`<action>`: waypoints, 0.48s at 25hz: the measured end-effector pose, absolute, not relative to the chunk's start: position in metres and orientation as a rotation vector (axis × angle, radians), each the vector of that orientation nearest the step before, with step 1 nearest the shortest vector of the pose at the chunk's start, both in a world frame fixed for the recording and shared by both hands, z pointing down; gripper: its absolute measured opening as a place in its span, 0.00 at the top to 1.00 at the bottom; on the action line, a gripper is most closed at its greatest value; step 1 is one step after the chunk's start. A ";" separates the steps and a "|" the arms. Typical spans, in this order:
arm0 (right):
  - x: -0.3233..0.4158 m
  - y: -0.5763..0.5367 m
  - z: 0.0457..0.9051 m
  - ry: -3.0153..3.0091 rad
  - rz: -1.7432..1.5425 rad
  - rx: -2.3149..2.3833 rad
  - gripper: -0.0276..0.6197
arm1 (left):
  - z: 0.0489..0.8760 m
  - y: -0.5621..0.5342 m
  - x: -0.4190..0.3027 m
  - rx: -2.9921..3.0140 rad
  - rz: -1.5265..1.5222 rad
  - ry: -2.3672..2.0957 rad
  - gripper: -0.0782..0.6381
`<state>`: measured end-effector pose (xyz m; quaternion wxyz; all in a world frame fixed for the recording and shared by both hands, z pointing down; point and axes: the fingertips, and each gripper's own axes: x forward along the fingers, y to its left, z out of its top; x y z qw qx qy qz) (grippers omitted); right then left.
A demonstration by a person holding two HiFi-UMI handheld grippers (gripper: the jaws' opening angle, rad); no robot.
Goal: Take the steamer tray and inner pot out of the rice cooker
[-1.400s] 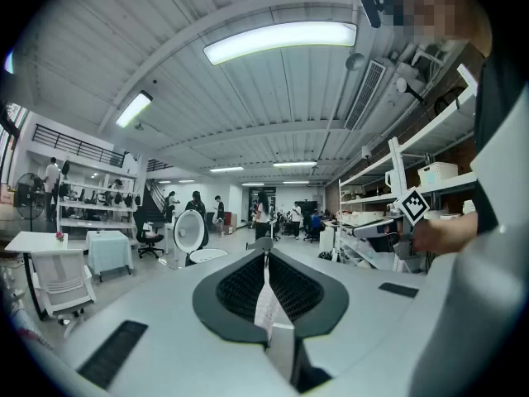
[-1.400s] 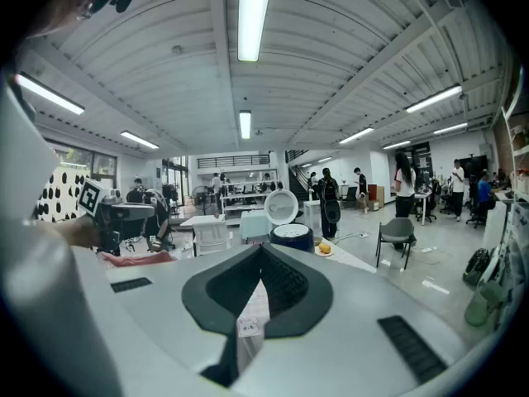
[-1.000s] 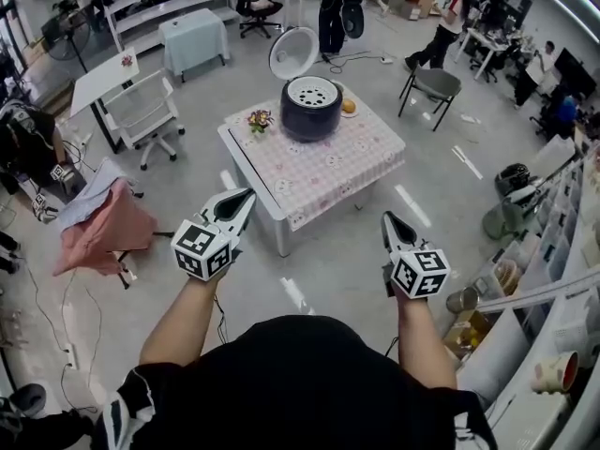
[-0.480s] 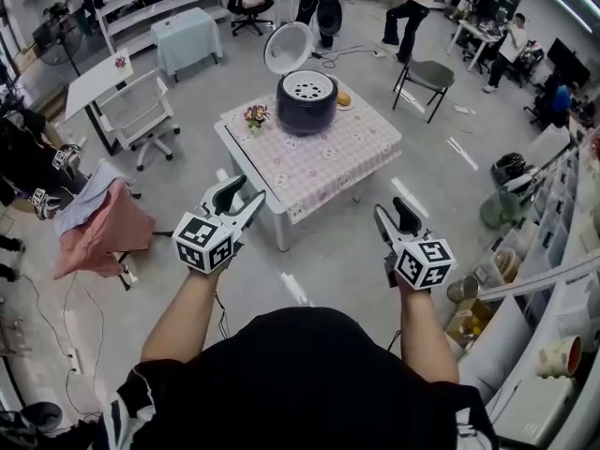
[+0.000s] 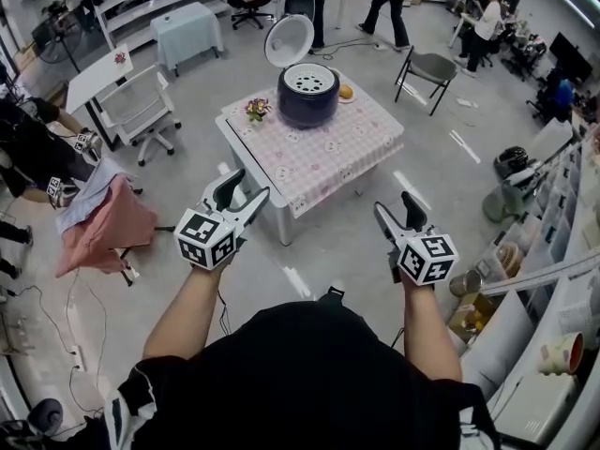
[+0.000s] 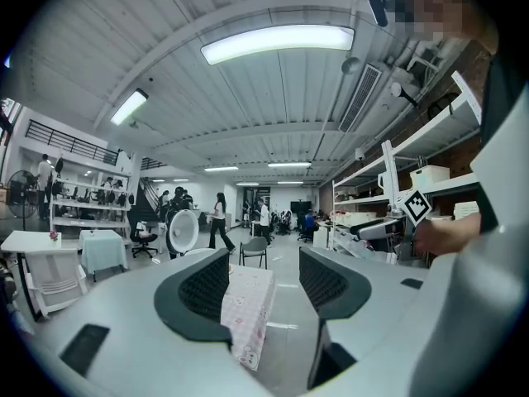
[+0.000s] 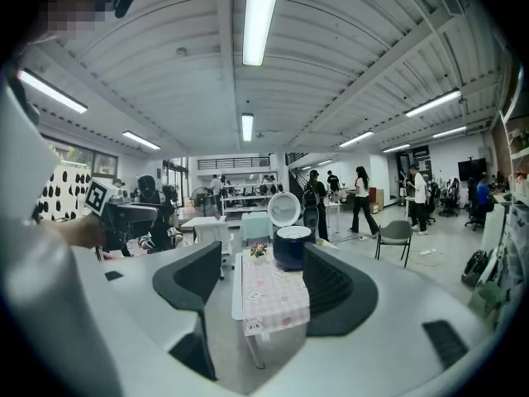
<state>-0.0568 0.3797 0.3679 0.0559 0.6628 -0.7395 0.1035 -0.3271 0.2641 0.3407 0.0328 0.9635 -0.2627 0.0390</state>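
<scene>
Pressed together a second ago, the fingers of our left gripper (image 5: 248,185) and right gripper (image 5: 393,202) have just been opening and now stand spread, empty. Upper centre, the cooker (image 5: 307,101) sits on the worktop (image 5: 323,157), lid (image 5: 289,40) raised, white tray (image 5: 308,80) inside.

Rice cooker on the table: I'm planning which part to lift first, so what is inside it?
With the lid raised, a white perforated steamer tray fills the top of the rice cooker. Anything beneath it, the inner pot included, is covered.
</scene>
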 end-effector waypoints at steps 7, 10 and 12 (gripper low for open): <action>-0.034 0.376 0.378 -2.221 0.348 2.014 0.46 | 0.340 0.257 -0.307 2.968 0.130 -0.806 0.51; -0.022 0.369 0.384 -2.223 0.363 2.016 0.46 | 0.343 0.252 -0.295 2.972 0.138 -0.805 0.51; -0.013 0.361 0.389 -2.220 0.369 2.007 0.46 | 0.347 0.246 -0.284 2.968 0.156 -0.808 0.51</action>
